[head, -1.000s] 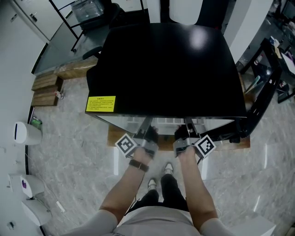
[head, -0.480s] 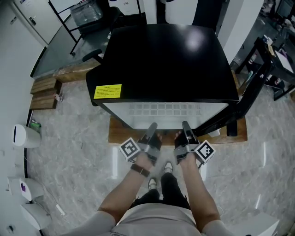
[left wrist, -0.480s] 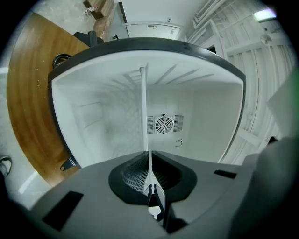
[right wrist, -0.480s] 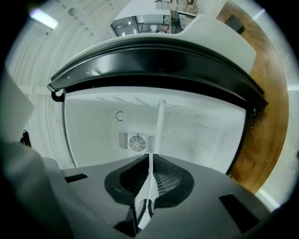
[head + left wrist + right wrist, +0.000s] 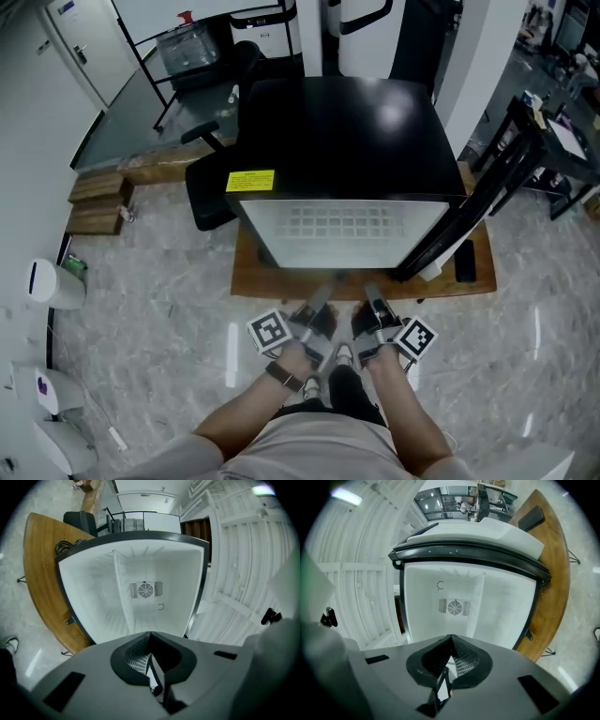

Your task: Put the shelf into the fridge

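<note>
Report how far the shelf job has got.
Done: the pale grid-patterned shelf sits inside the black white-lined fridge. In hand: nothing; the left claw and right claw are shut and empty, short of the fridge. Left: seemingly only shutting the open black door.

Your head view is brightly and evenly lit from overhead, with a soft white glare patch on the glossy black top of the fridge (image 5: 337, 141) and pale streaks of reflection on the floor (image 5: 159, 309) in front of it. In both gripper views the fridge's white interior is bright and sharp. A ceiling lamp (image 5: 262, 489) off to the fridge's side flares, and the fisheye bends straight lines and blackens the corners.
</note>
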Demonstrator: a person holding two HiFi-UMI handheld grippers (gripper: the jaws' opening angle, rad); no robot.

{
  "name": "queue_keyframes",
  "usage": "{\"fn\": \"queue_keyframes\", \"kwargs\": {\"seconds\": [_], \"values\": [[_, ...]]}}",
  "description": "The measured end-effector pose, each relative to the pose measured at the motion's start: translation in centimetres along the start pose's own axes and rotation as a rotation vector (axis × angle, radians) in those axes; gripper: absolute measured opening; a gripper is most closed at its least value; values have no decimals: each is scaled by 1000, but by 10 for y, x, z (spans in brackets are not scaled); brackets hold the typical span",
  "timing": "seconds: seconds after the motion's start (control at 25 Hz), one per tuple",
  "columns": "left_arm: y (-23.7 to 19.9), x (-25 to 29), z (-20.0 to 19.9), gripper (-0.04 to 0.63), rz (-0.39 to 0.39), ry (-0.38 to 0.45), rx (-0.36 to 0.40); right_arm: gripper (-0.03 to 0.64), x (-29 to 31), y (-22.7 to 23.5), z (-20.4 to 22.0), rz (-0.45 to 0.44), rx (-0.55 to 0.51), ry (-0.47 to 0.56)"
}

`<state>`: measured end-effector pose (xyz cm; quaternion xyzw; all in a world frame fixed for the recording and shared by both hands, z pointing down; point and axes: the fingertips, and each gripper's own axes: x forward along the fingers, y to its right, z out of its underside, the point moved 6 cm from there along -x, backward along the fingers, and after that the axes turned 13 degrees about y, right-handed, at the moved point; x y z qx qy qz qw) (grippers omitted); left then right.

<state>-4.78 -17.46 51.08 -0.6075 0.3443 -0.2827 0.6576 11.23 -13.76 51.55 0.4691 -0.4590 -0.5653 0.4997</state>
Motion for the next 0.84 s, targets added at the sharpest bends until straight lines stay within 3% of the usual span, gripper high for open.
{"fn": "queue_keyframes", "kwargs": {"seconds": [0.28,0.84], "values": [[33,-32,15,5,48,-12,2,21,-33,-29,16,-38,1,-7],[52,-56,15,5,90,-27,17,21,-56,-50,34,-68,-8,8]]}}
